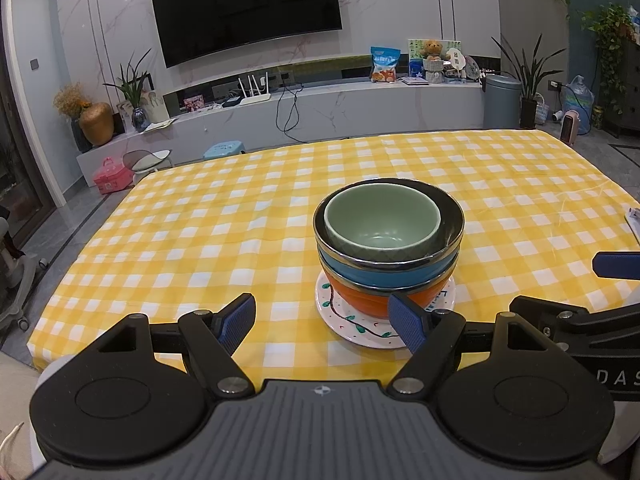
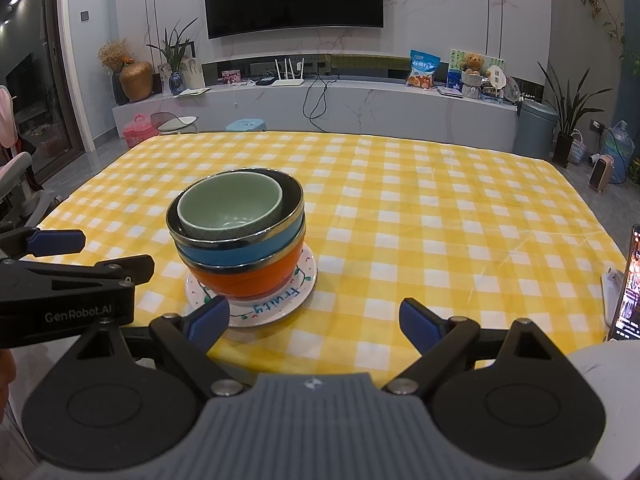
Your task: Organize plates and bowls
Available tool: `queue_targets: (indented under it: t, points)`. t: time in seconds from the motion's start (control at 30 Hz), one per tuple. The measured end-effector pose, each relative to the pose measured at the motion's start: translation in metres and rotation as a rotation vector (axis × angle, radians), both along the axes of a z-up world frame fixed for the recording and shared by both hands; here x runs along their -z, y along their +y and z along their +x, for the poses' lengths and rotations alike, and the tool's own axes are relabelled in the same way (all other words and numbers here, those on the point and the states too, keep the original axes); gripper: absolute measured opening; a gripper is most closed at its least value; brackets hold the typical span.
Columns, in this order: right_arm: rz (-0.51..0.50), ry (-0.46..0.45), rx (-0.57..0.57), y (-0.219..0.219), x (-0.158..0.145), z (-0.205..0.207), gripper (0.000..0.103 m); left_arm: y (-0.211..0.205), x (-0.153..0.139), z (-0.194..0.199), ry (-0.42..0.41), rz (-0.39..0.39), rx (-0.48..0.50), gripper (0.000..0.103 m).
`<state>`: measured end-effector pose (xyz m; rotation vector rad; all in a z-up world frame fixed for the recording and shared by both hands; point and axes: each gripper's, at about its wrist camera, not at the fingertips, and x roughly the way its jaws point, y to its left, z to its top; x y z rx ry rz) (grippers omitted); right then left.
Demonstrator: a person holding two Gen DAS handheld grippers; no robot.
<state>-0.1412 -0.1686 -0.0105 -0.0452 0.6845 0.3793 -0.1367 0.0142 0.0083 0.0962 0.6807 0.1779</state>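
Reading "Fruity" on plate (image 2: 280, 300), "GenRobot.AI" on left gripper (image 2: 100, 248)

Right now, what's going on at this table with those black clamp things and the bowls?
A person holds a two-finger gripper in each hand. Both, the left gripper and the right gripper, are open, holding nothing, near a stack on the checked tablecloth. The green bowl sits inside the blue bowl, which sits in the orange bowl, all on a painted plate. The tidying looks largely done.
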Motion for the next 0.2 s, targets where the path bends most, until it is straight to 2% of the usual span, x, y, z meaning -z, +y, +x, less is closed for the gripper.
queue_targets:
  t: [0.2]
  points:
    - [-0.002, 0.002, 0.0, 0.0, 0.0015, 0.0004, 0.09, 0.0012, 0.0001, -0.0005, 0.003, -0.007, -0.007, 0.089]
